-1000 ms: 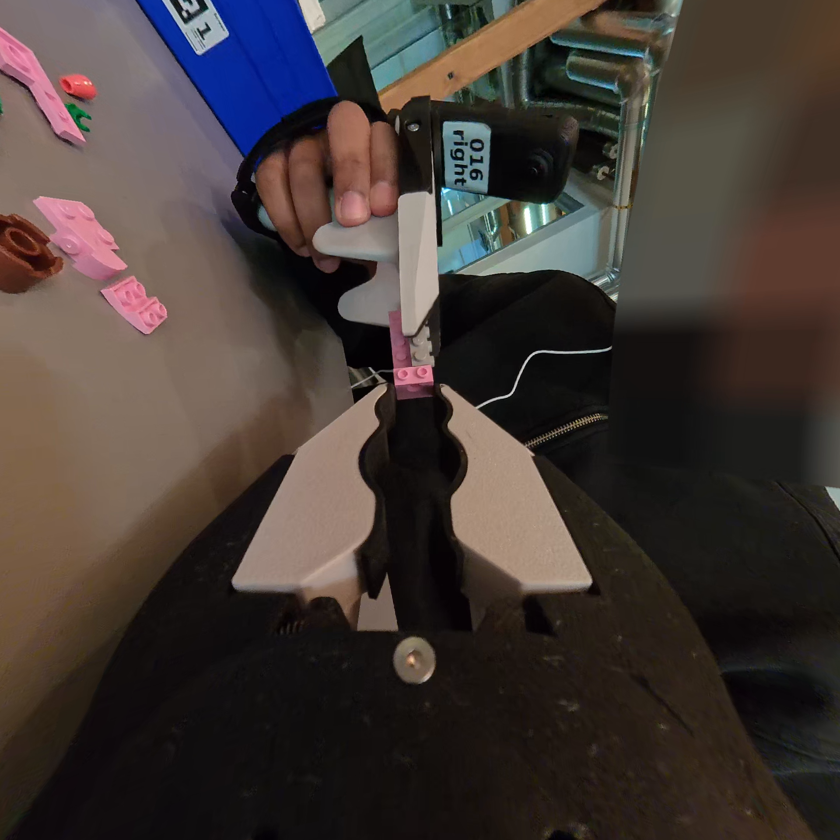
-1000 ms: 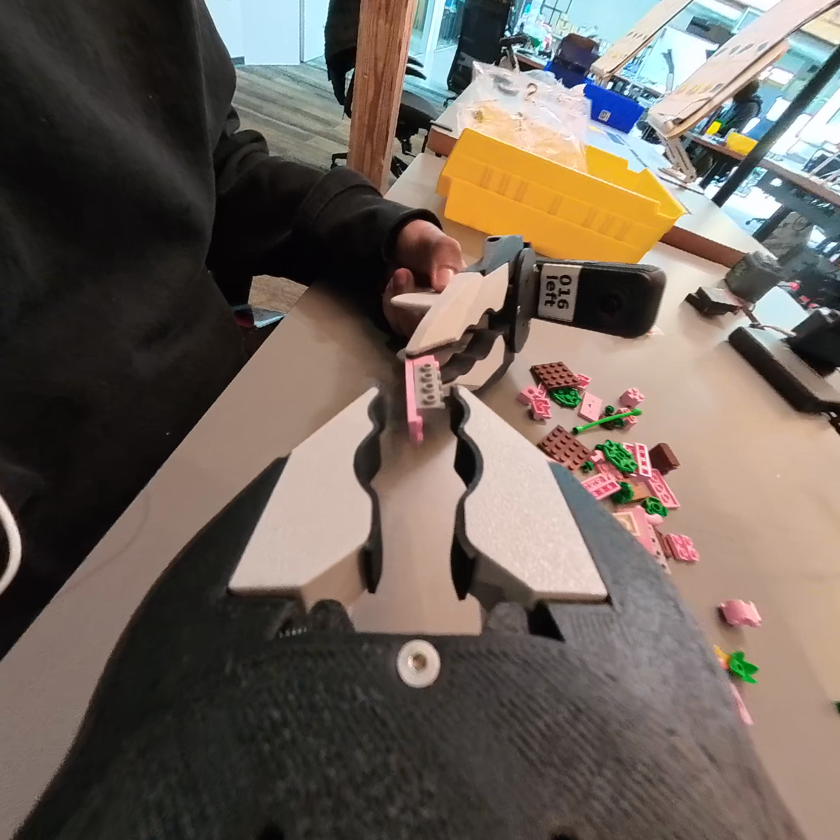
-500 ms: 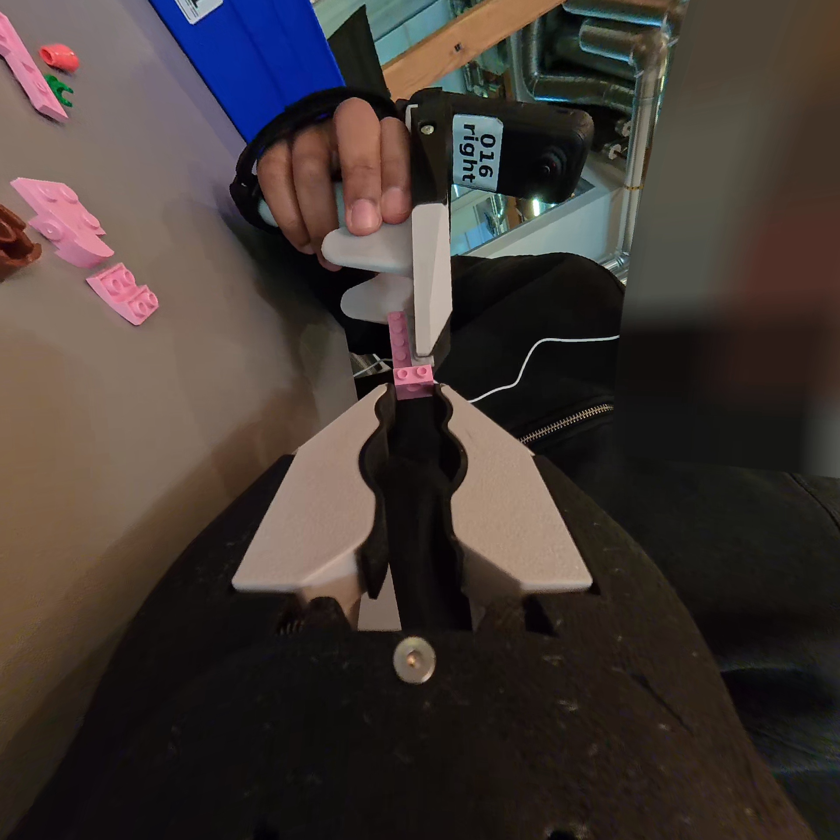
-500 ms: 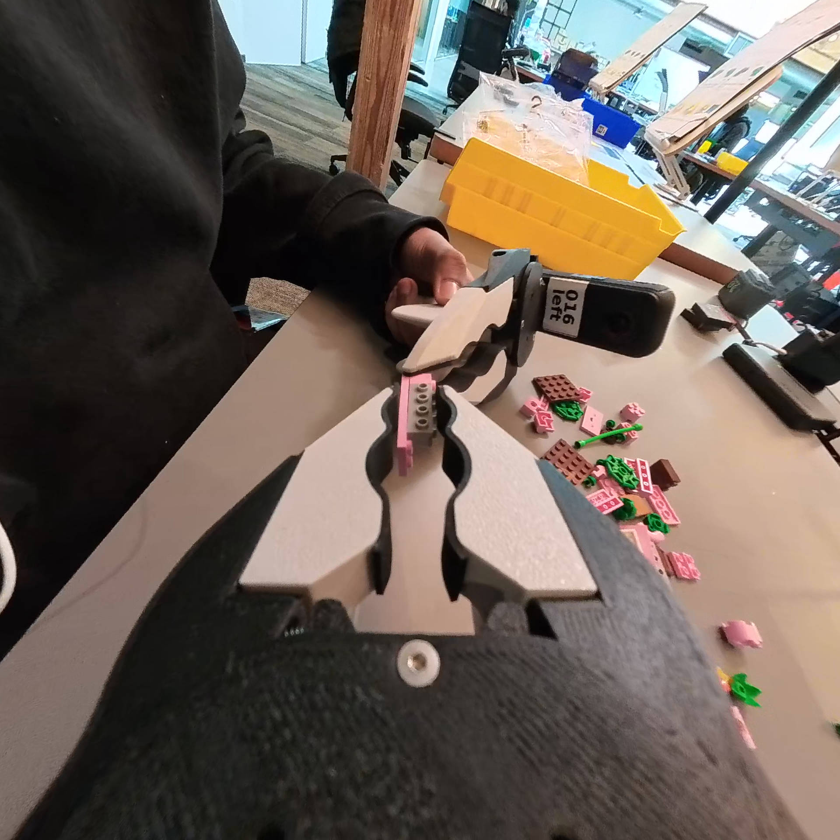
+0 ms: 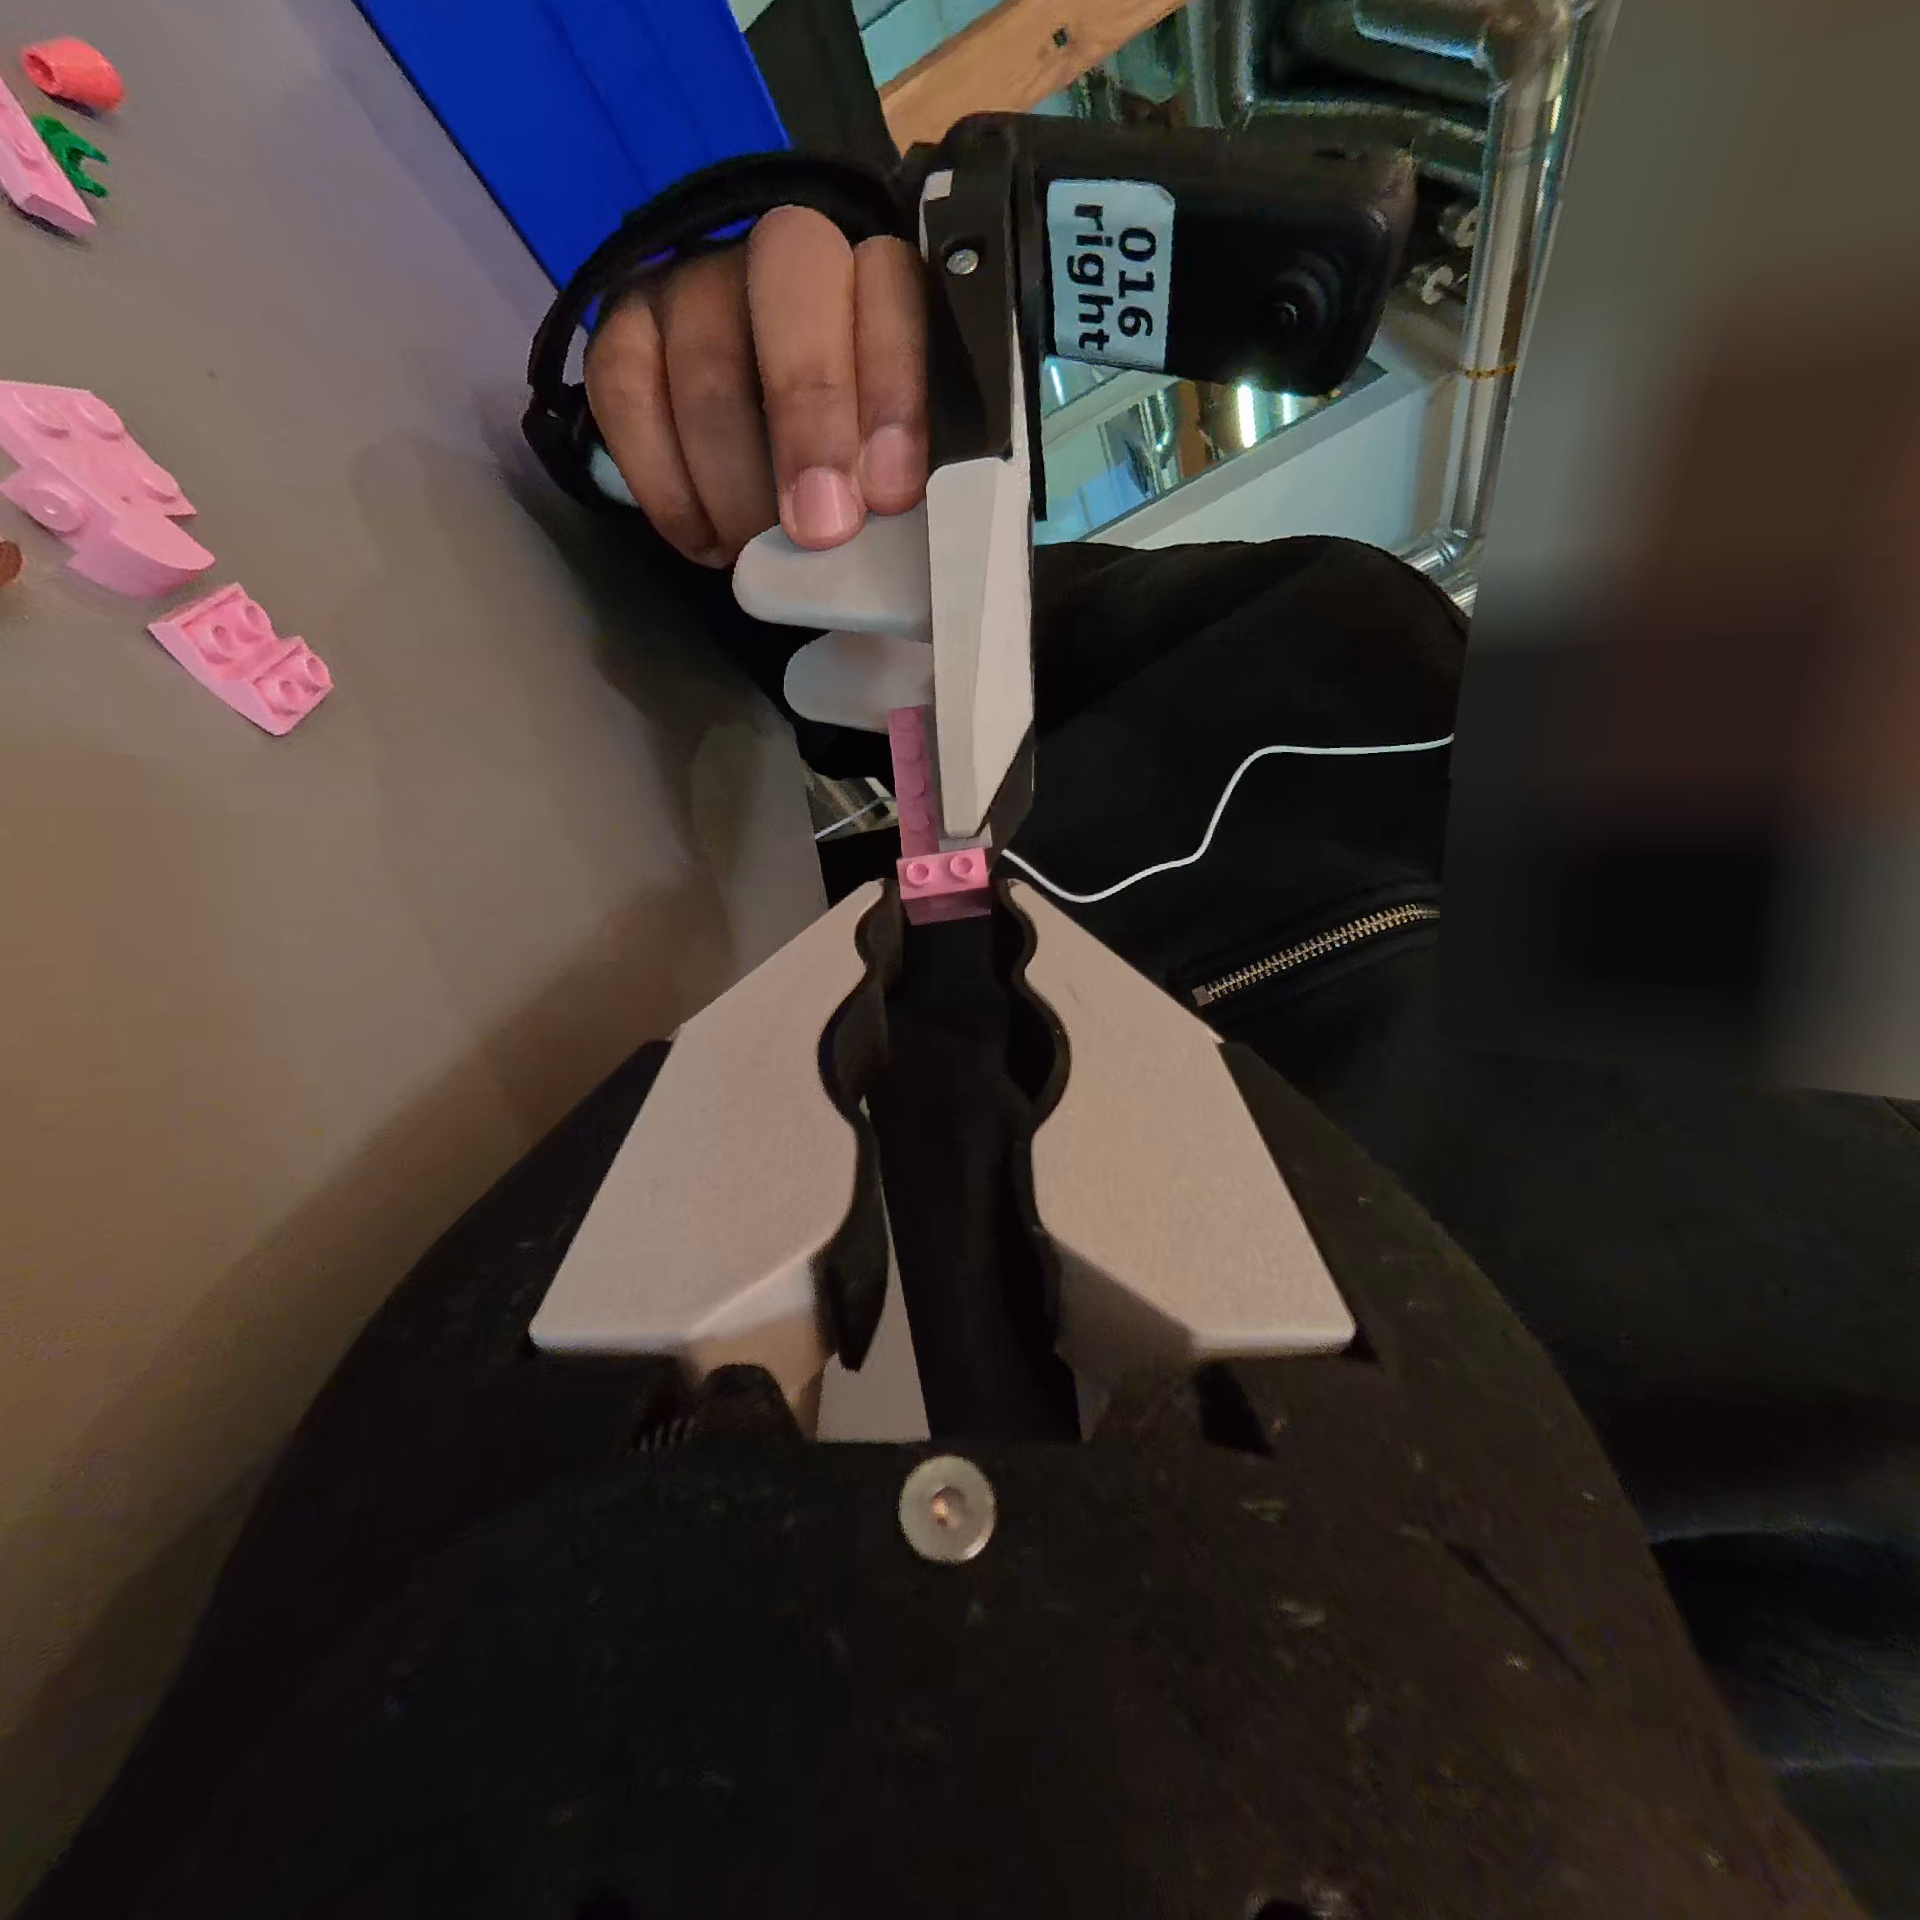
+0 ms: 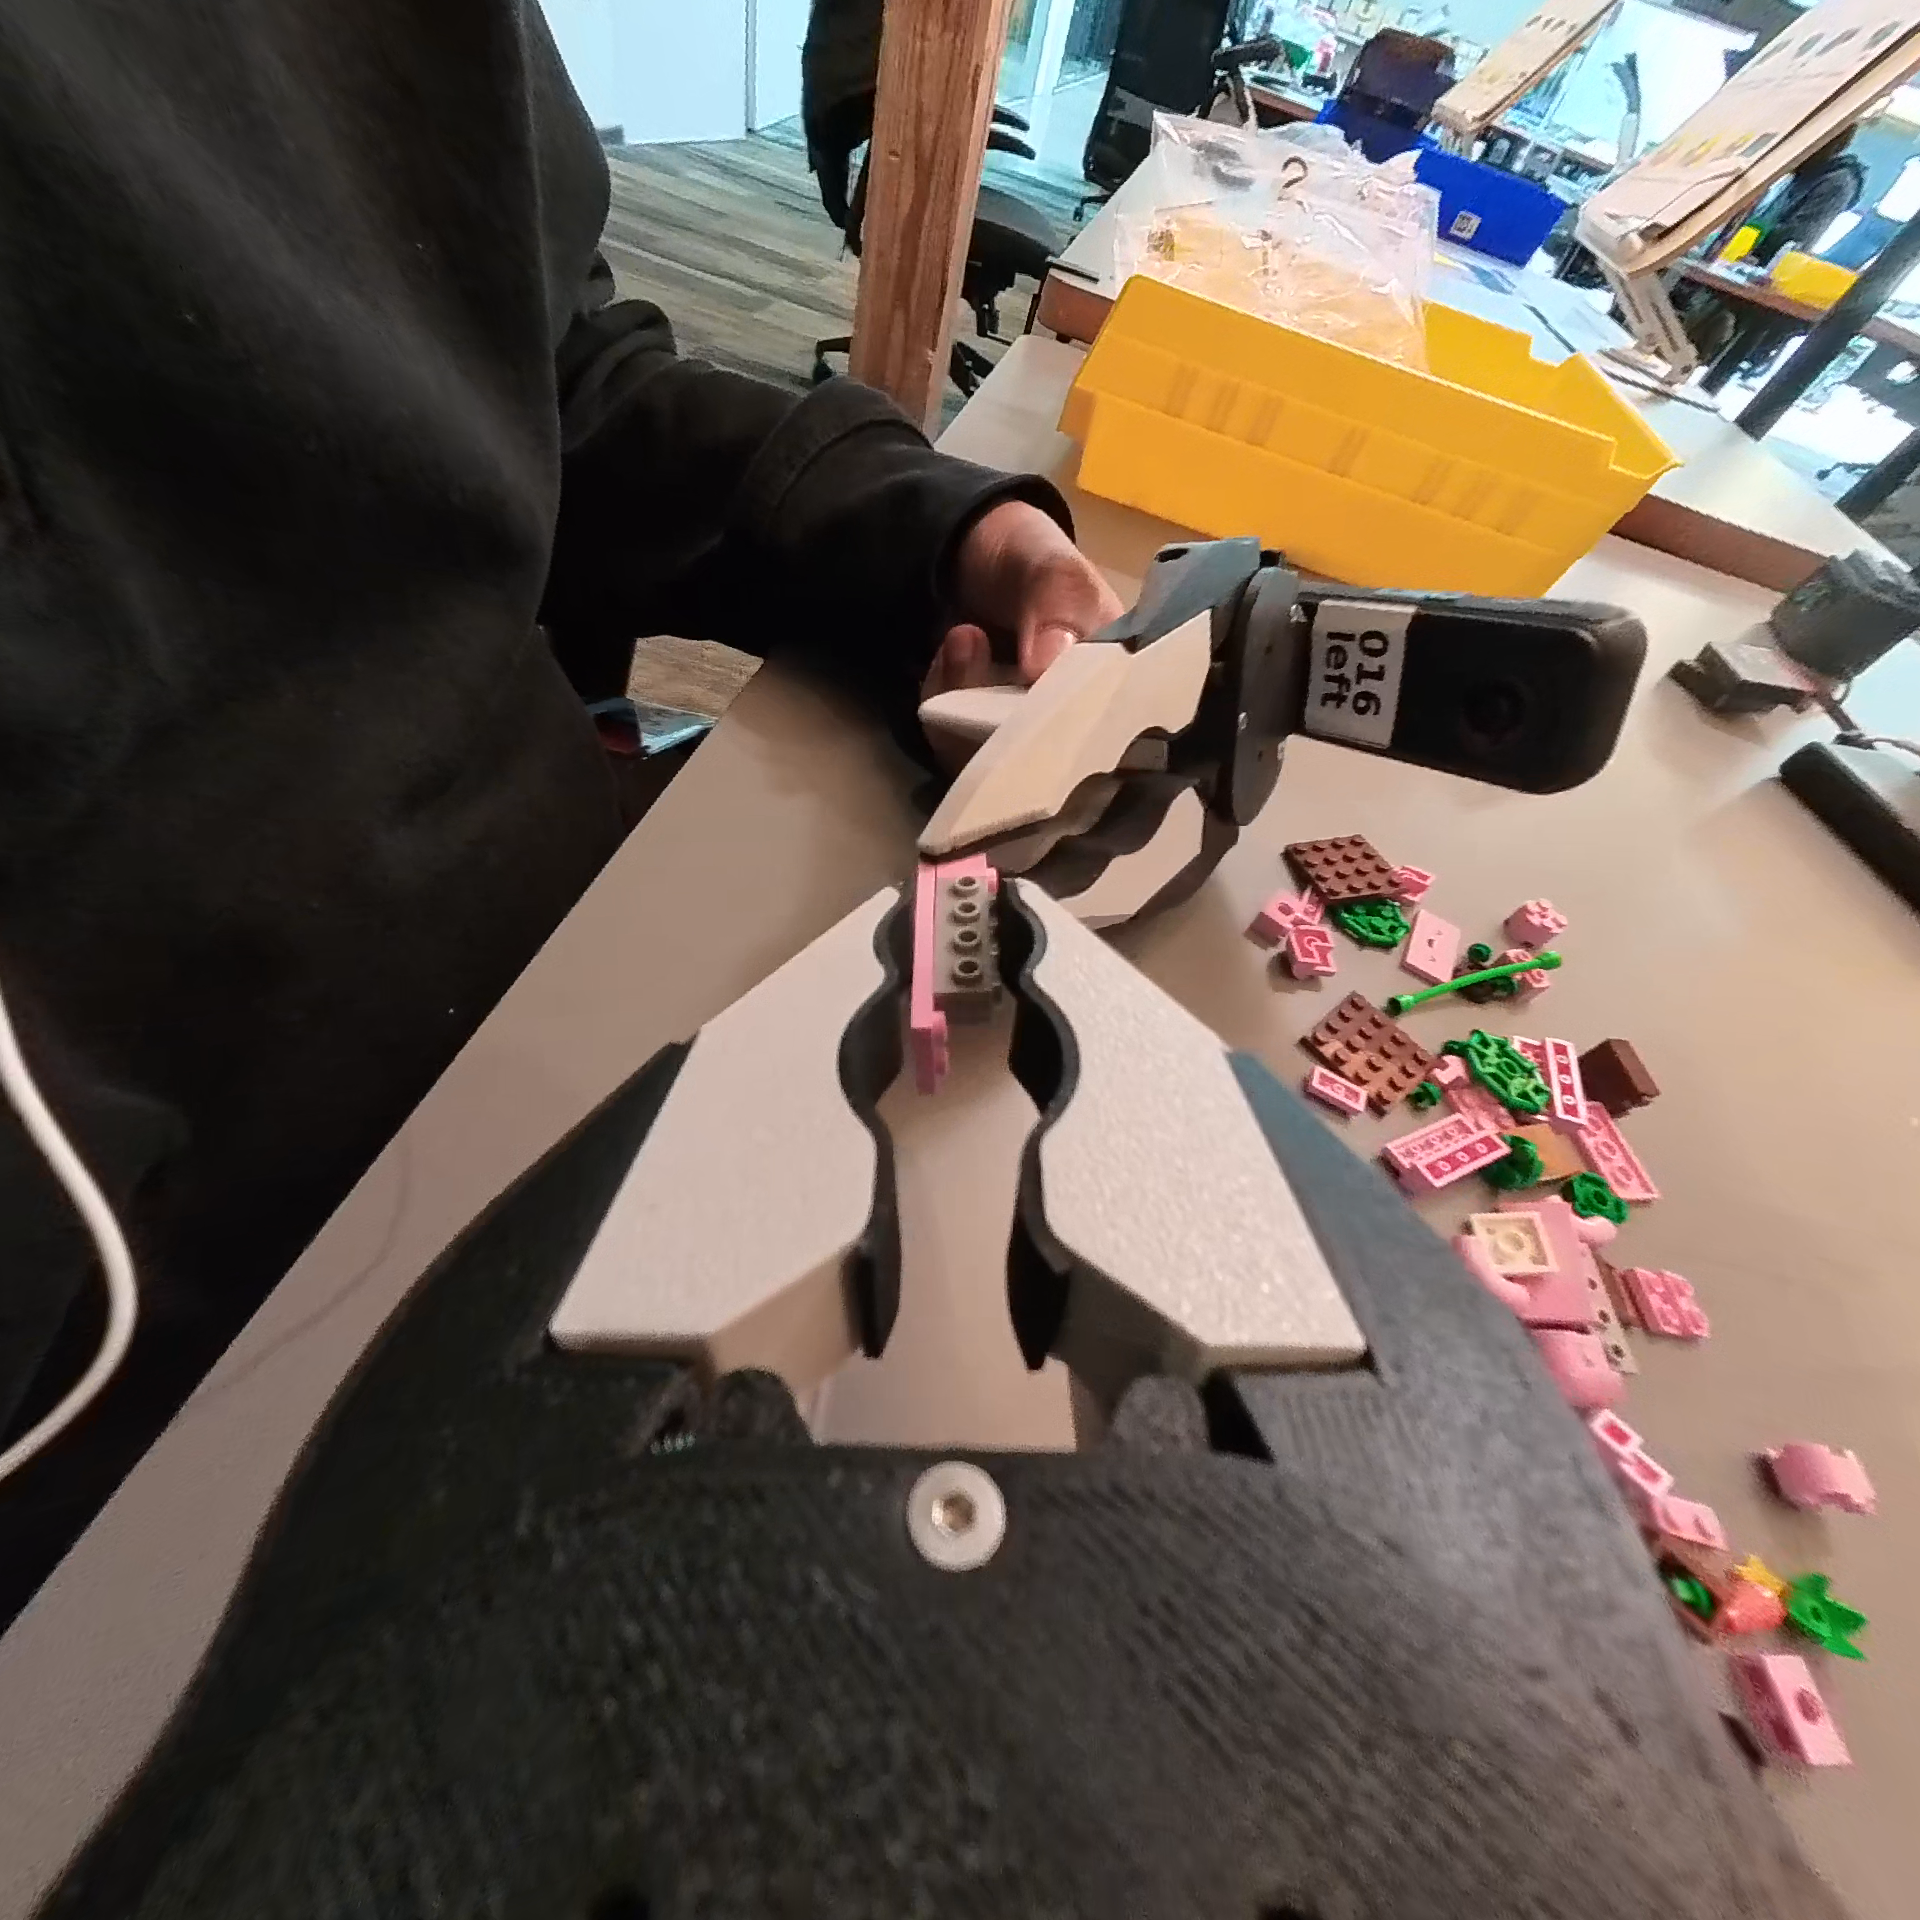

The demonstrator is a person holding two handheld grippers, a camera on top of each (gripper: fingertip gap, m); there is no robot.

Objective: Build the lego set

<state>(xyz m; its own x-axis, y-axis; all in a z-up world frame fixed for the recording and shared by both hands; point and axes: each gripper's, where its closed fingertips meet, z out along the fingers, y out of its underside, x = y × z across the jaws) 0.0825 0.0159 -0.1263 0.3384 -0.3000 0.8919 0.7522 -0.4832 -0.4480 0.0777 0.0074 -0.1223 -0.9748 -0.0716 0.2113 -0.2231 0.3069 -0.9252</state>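
My left gripper (image 5: 943,896) is shut on a small pink brick (image 5: 942,871) at its fingertips. That brick meets the end of a long pink plate (image 5: 914,779) with a grey brick (image 6: 971,956) on its side. My right gripper (image 6: 954,920) is shut on this pink plate (image 6: 928,997) and grey brick. The two grippers meet tip to tip above the table's near edge. In the left wrist view the right gripper (image 5: 971,831) points down onto the small brick. In the right wrist view the left gripper (image 6: 940,847) comes in from the far side.
A loose pile of pink, green and brown pieces (image 6: 1507,1122) lies on the grey table (image 6: 1766,987) to the right. A yellow bin (image 6: 1351,457) stands at the back. More pink pieces (image 5: 94,488) lie by a blue box (image 5: 582,114). The person's black-clad body is close by. My two grippers' fingertips are within a few centimetres of each other.
My right gripper's fingers have closed from open onto the pink plate and grey brick and slid farther along them. My left gripper has kept its hold on the small pink brick.
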